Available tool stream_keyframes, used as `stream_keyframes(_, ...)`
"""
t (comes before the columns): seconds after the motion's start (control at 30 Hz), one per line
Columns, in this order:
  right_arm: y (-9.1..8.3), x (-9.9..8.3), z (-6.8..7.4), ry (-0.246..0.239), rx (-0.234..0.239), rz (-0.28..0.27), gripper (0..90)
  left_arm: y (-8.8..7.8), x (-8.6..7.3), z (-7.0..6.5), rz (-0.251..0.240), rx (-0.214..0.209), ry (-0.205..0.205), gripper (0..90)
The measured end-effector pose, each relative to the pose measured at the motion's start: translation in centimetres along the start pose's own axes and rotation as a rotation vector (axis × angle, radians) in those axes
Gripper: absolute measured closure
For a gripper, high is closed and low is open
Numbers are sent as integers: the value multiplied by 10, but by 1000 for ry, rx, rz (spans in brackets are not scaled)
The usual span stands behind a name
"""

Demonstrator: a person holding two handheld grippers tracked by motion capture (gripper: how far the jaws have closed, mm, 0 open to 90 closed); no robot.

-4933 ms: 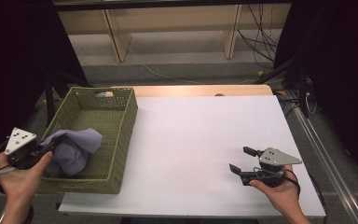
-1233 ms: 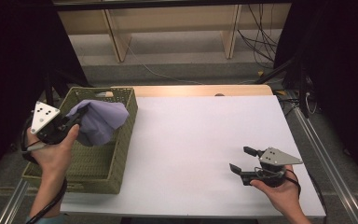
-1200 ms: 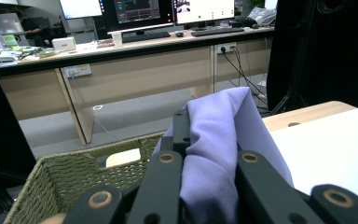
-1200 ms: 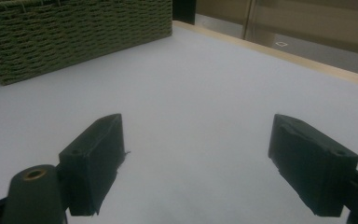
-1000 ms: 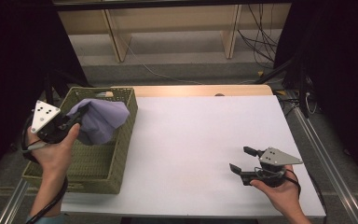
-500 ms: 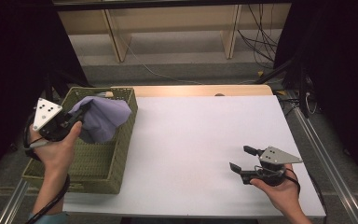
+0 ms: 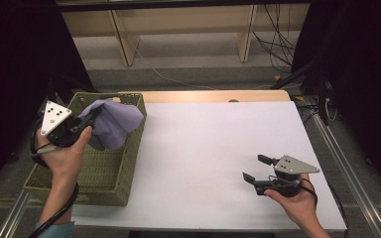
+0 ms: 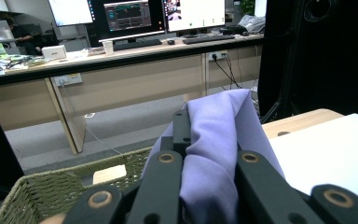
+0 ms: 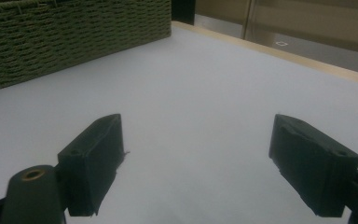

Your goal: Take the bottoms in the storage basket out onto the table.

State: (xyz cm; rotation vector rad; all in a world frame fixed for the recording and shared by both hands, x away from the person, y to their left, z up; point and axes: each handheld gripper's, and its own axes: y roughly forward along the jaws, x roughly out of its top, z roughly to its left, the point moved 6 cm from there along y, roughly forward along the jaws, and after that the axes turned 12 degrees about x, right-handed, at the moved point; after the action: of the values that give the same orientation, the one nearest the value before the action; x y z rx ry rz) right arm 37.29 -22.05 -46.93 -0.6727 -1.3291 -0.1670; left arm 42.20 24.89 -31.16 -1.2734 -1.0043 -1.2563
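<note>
The lilac cloth [image 7: 110,123] hangs in the air over the far end of the green woven basket [image 7: 104,171], bunched and drooping toward its inside, pinched tight between the jaws of the left gripper [image 7: 90,115]. That basket sits at the left edge of the white table [image 7: 213,148]. Over on the right, the right gripper [image 7: 257,168] rests low on the tabletop, jaws spread wide with nothing between them.
</note>
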Motion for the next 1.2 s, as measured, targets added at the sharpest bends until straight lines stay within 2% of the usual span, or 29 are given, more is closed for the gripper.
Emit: stream_keyframes(1.2, 0, -2, 0, 0, -2, 7, 187, 4, 11, -14, -26, -31, 0, 848)
